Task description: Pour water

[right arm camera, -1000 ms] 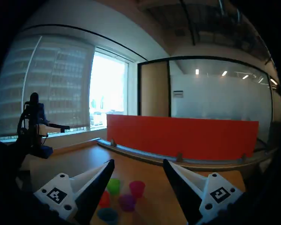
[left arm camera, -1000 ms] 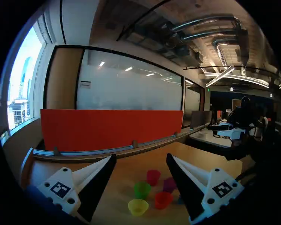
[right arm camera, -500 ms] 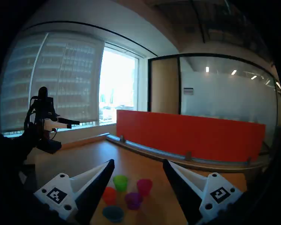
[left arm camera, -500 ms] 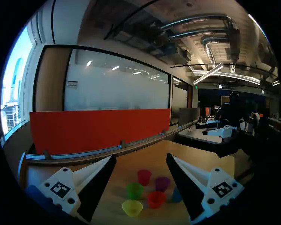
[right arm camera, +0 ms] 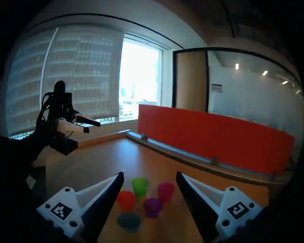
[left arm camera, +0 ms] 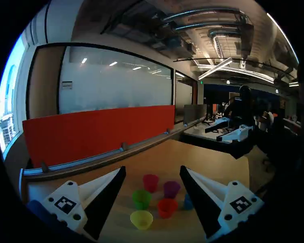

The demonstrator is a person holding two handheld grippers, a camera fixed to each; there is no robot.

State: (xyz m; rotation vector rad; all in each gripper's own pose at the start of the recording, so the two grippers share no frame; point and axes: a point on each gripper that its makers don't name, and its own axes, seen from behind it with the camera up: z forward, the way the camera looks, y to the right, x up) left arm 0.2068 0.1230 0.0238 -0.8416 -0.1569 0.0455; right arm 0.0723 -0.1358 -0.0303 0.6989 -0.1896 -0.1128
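Observation:
Several small coloured cups stand clustered on the wooden table (left arm camera: 217, 162). In the left gripper view they are a pink cup (left arm camera: 150, 182), a purple cup (left arm camera: 171, 188), a green cup (left arm camera: 141, 199), a red cup (left arm camera: 167, 207), a yellow cup (left arm camera: 141, 219) and a blue cup (left arm camera: 188, 201). My left gripper (left arm camera: 152, 169) hovers open above and before them, holding nothing. In the right gripper view, the green cup (right arm camera: 140, 186), pink cup (right arm camera: 165, 191), red cup (right arm camera: 125, 199), purple cup (right arm camera: 153, 206) and blue cup (right arm camera: 129, 222) sit below my open, unladen right gripper (right arm camera: 149, 175).
A red divider panel (left arm camera: 95, 129) on a metal rail runs along the table's far edge, with a glass wall behind. The right gripper (left arm camera: 213, 133) shows far off at the right, held by a person. The left gripper (right arm camera: 92, 127) shows at the left, before bright windows (right arm camera: 140, 85).
Both views have dipped, so the cups sit higher in each. The left gripper view has swung right and the right gripper view left. Both grippers stay open.

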